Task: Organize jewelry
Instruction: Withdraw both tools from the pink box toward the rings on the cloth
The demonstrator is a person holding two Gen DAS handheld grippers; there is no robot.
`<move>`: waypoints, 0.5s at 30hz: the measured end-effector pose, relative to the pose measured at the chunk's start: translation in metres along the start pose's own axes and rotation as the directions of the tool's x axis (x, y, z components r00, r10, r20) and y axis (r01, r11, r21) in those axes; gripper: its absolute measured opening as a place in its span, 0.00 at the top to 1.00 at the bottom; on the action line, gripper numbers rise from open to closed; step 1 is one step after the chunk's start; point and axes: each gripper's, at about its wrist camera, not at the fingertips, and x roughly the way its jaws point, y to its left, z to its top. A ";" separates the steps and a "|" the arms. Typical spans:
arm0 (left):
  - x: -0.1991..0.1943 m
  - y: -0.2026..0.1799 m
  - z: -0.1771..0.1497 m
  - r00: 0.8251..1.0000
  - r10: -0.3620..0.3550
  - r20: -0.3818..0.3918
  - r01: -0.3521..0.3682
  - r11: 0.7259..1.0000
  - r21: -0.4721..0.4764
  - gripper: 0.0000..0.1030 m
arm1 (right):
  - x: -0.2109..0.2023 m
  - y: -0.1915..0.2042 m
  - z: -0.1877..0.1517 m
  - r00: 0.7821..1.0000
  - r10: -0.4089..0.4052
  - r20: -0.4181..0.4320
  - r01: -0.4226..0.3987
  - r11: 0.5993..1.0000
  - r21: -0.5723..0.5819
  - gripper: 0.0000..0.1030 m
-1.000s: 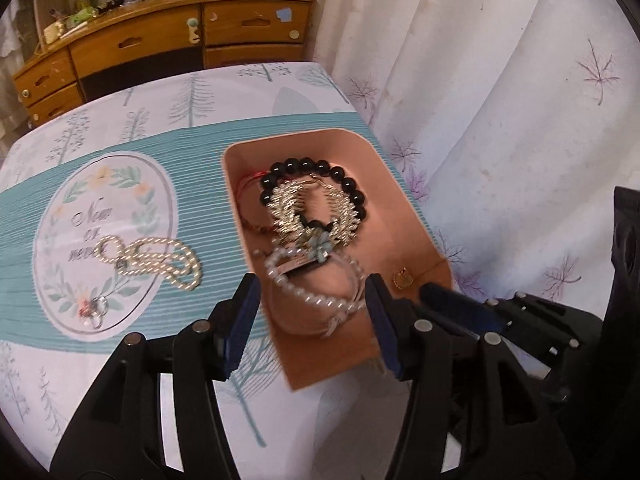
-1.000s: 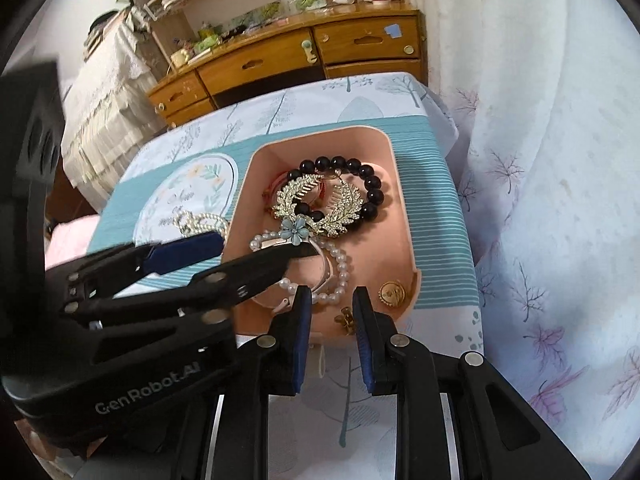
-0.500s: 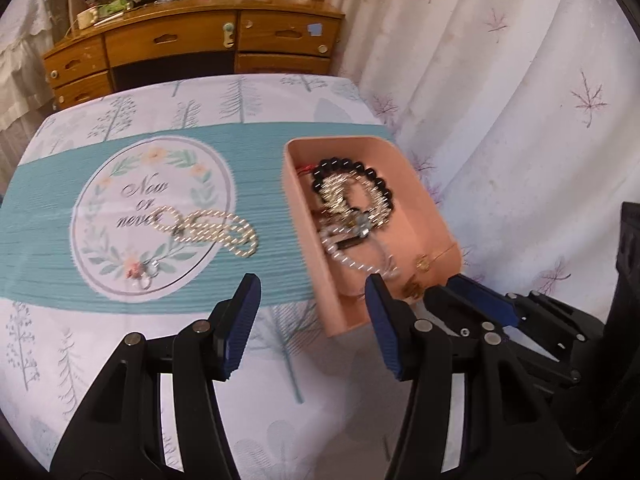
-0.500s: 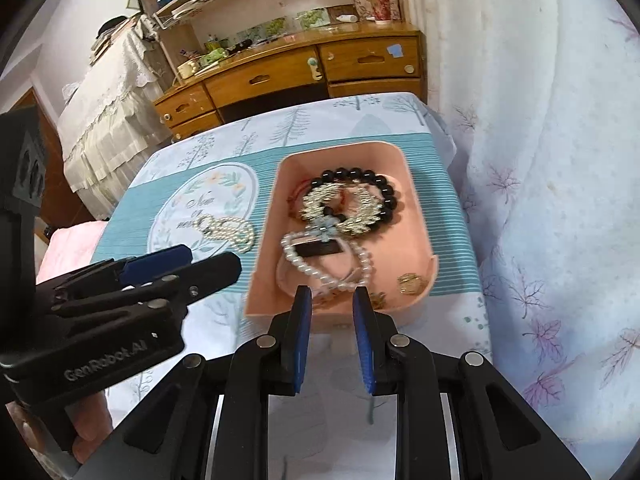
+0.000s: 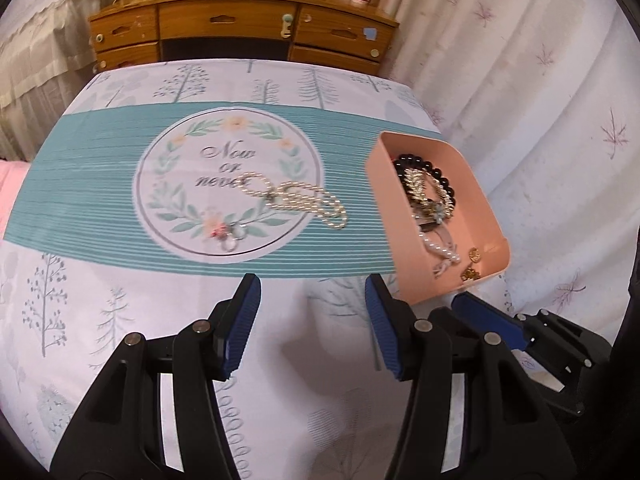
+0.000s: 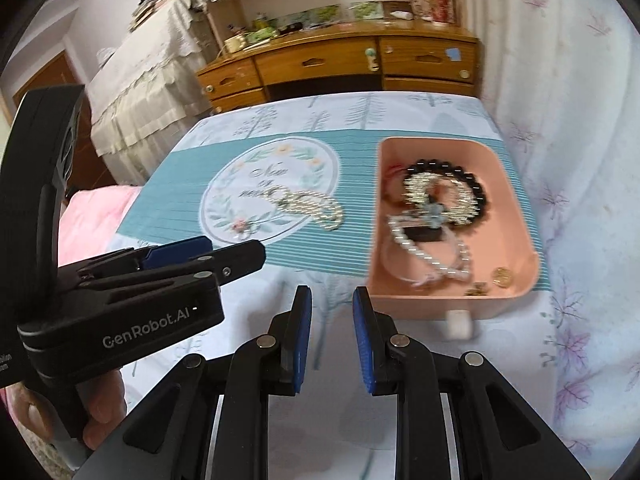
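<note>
A pearl necklace (image 5: 296, 200) (image 6: 316, 208) lies coiled on the teal tablecloth, at the edge of its round "Now or never" print. A small ring (image 5: 229, 243) rests at the print's near edge. To the right stands a pink tray (image 5: 394, 240) (image 6: 420, 300) holding a black bead bracelet (image 5: 424, 160) (image 6: 472, 184), a gold leaf piece, a pearl bracelet (image 6: 424, 252) and small gold bits. My left gripper (image 5: 312, 312) (image 6: 232, 252) hovers open and empty in front of the necklace. My right gripper (image 6: 332, 304) (image 5: 488, 320), jaws narrowly apart and empty, sits just left of the tray's near corner.
A wooden dresser (image 5: 240, 28) (image 6: 340, 64) with a cluttered top stands behind the table. A white leaf-print curtain (image 5: 540, 80) hangs close on the right. A pink cloth (image 6: 88, 216) lies off the table's left edge. A person's hand (image 6: 104, 412) grips the left tool.
Both grippers have drawn back and to the left, away from the tray. The tray now sits to the right of each view and the necklace is nearer the middle. Neither gripper's opening changed.
</note>
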 end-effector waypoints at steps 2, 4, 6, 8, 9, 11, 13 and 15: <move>-0.002 0.008 0.000 1.000 0.002 0.002 -0.002 1.000 -0.007 0.50 | 0.007 0.008 0.001 1.000 0.005 -0.009 -0.005 1.000 -0.012 0.79; -0.004 0.021 -0.001 1.000 0.006 0.004 -0.006 1.000 -0.010 0.50 | 0.012 0.019 0.003 1.000 0.008 -0.015 -0.008 1.000 -0.022 0.79; -0.005 0.033 -0.001 1.000 0.015 0.014 -0.015 1.000 -0.005 0.50 | 0.016 0.025 0.005 1.000 0.008 -0.017 -0.009 1.000 -0.030 0.79; -0.005 0.043 0.000 0.999 0.030 0.029 -0.030 1.000 0.000 0.50 | 0.022 0.031 0.009 1.000 0.011 -0.020 -0.011 0.999 -0.034 0.79; -0.004 0.049 0.000 0.999 0.039 0.037 -0.039 0.999 0.003 0.50 | 0.025 0.034 0.011 1.000 0.011 -0.020 -0.011 0.999 -0.036 0.79; -0.001 0.061 0.001 0.997 0.056 0.051 -0.056 0.998 0.006 0.50 | 0.032 0.038 0.016 1.000 0.009 -0.019 -0.009 0.999 -0.038 0.79; 0.007 0.072 0.002 0.997 0.063 0.052 -0.063 0.998 0.011 0.50 | 0.041 0.042 0.022 1.000 0.006 -0.016 -0.007 0.999 -0.038 0.79; 0.017 0.079 0.003 0.997 0.060 0.038 -0.061 0.998 0.021 0.50 | 0.051 0.043 0.027 1.000 0.012 -0.012 -0.012 0.999 -0.032 0.79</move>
